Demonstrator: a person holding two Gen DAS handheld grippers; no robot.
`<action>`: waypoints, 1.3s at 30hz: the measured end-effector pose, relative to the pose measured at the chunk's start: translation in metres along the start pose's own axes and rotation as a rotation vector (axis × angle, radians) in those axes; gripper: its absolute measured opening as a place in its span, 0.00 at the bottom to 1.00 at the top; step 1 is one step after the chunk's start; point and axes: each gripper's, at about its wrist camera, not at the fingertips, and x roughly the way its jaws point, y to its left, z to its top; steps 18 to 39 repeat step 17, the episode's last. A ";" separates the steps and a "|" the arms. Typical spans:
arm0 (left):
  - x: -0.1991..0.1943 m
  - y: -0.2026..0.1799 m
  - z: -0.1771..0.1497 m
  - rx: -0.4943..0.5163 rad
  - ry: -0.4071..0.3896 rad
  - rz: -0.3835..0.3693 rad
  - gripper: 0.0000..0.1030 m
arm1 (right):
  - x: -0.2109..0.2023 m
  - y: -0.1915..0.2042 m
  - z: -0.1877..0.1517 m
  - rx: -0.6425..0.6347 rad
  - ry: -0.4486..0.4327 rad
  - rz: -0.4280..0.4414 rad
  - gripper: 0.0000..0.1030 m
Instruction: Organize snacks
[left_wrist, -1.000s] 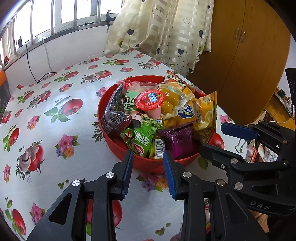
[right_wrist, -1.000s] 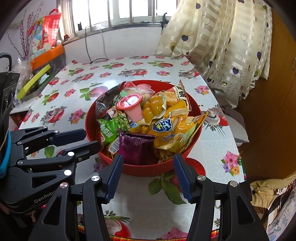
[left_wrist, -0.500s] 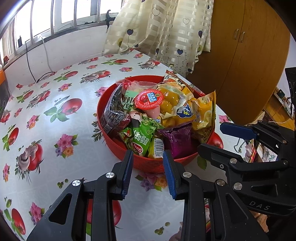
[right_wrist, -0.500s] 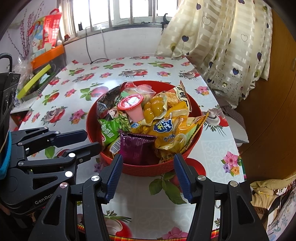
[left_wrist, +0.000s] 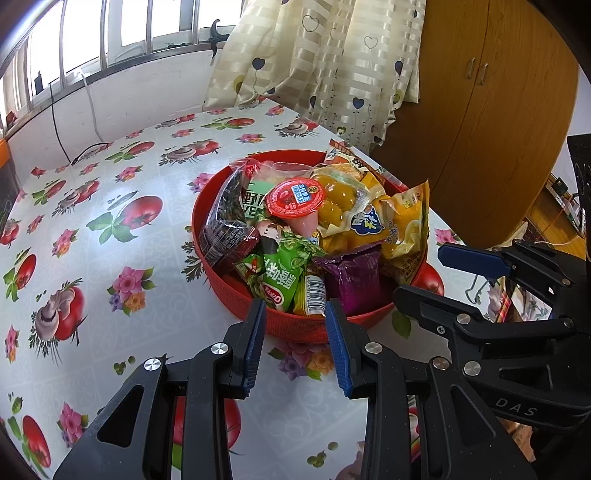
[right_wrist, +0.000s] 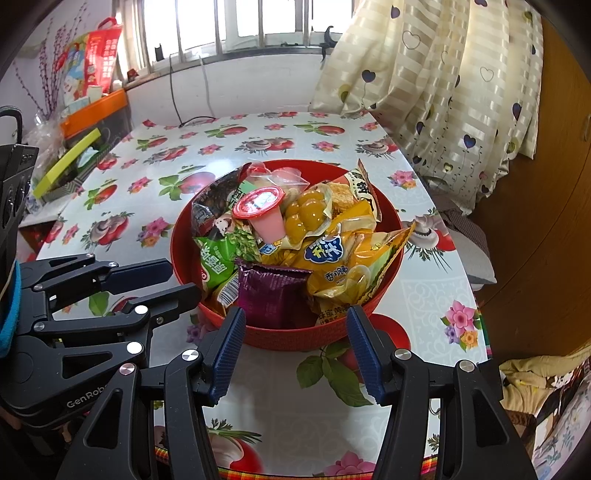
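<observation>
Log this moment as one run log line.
left gripper: jaws open, empty | right gripper: jaws open, empty | red basket: full of snacks

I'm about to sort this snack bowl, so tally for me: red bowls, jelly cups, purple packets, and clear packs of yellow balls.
Red bowl: 1
Jelly cup: 1
Purple packet: 1
Clear pack of yellow balls: 1
Total: 4
</observation>
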 end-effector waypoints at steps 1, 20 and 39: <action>0.000 0.001 0.000 -0.001 0.000 0.001 0.33 | 0.000 0.000 0.000 0.000 0.000 0.000 0.53; -0.003 -0.005 0.000 0.013 -0.024 0.001 0.33 | 0.004 -0.004 -0.002 0.002 -0.007 0.006 0.53; -0.003 -0.005 0.000 0.013 -0.024 0.001 0.33 | 0.004 -0.004 -0.002 0.002 -0.007 0.006 0.53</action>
